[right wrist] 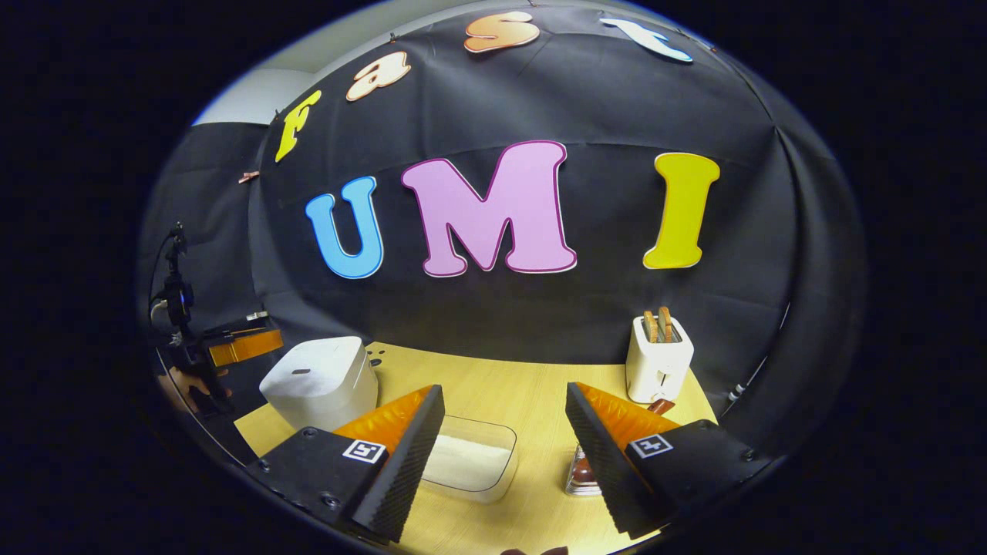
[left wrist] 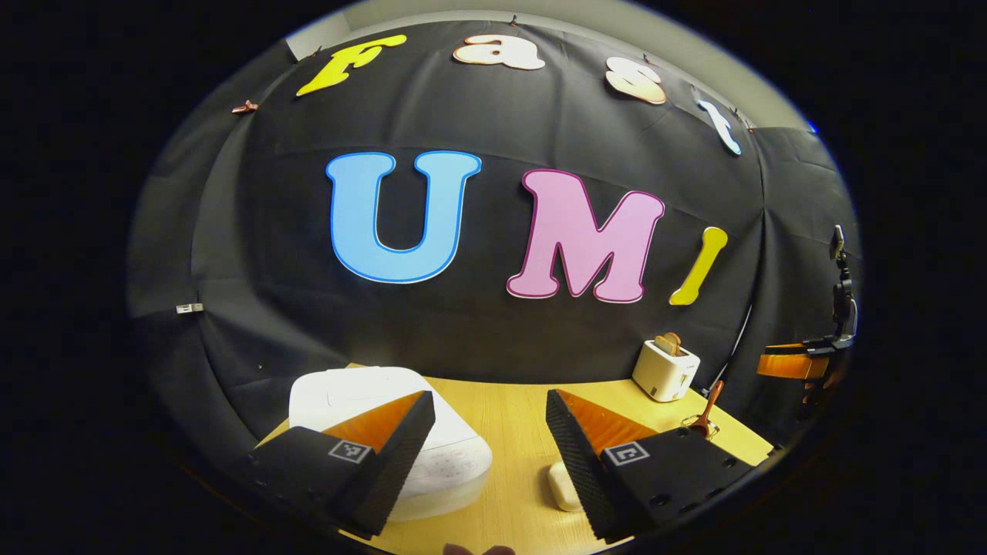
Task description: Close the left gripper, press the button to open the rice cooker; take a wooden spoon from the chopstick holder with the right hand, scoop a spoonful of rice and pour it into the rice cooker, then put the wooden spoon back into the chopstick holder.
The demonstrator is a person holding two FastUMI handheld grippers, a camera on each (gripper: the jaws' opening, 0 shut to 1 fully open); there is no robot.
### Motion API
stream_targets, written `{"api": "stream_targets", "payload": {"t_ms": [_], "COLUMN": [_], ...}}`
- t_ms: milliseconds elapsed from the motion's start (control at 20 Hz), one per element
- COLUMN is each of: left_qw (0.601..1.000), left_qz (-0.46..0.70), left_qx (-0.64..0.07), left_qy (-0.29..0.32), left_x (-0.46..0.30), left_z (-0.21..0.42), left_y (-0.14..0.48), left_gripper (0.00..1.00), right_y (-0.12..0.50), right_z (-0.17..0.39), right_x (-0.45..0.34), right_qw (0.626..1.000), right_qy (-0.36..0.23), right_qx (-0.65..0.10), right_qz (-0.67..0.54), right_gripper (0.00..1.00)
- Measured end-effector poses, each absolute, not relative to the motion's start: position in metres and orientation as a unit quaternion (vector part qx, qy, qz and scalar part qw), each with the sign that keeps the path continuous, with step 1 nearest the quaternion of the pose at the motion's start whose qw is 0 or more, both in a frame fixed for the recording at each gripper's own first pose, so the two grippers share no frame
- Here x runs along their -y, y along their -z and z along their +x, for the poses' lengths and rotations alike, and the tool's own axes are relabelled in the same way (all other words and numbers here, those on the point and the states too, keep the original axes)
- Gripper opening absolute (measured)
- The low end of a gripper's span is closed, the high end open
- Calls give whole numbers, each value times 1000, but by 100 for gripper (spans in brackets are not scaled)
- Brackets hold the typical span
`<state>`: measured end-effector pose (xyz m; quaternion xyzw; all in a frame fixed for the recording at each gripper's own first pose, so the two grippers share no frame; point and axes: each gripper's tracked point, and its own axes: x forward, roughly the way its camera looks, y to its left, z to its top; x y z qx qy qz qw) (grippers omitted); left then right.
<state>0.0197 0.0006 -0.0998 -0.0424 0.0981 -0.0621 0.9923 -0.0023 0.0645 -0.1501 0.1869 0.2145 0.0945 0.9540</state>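
In the left gripper view the left gripper (left wrist: 490,439) is held level above the near edge of the wooden table (left wrist: 509,416), aimed at the booth wall, its two ribbed black fingers (left wrist: 401,455) spread wide with nothing between them. The white rice cooker (left wrist: 362,393) sits at about 7 o'clock, partly behind the left-hand finger, its lid down and its control panel facing the camera. A small cream-coloured object (left wrist: 564,486) lies on the table just beside the right-hand finger. At about 4 o'clock a wooden spoon (left wrist: 708,412) stands nearly upright, leaning a little to the right, its long axis running up from the holder toward 1 o'clock. Behind it is a white toaster (left wrist: 665,370) with toast in its slots. At 3 o'clock, well apart, the other gripper's orange side (left wrist: 783,362) shows.

In the right gripper view the right gripper (right wrist: 505,447) is likewise level and pointed at the wall, its fingers (right wrist: 401,462) spread apart and holding nothing. Between them, on the table, lies a clear rectangular container of white rice (right wrist: 470,461), long side running left to right. The rice cooker (right wrist: 320,381) stands at 8 o'clock, closed. At 5 o'clock a clear chopstick holder (right wrist: 577,472) is half hidden by the right-hand finger, with the spoon's brown tip (right wrist: 661,405) just above that finger. The toaster (right wrist: 657,358) stands behind at 4 o'clock. At 9 o'clock the left gripper (right wrist: 235,347) shows from the side, with a hand (right wrist: 181,385) on its handle.
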Motion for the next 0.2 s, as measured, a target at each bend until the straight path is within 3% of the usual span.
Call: {"api": "stream_targets", "payload": {"t_ms": [200], "left_qw": [992], "left_qz": [-51], "left_qx": [-99], "left_qy": [62], "left_x": [2], "left_z": [15], "left_y": [99], "left_gripper": [94], "right_y": [150], "right_z": [-4], "right_x": [-70], "right_qw": [953], "right_qy": [-96], "right_qx": [-216], "right_qz": [191], "right_gripper": [98]}}
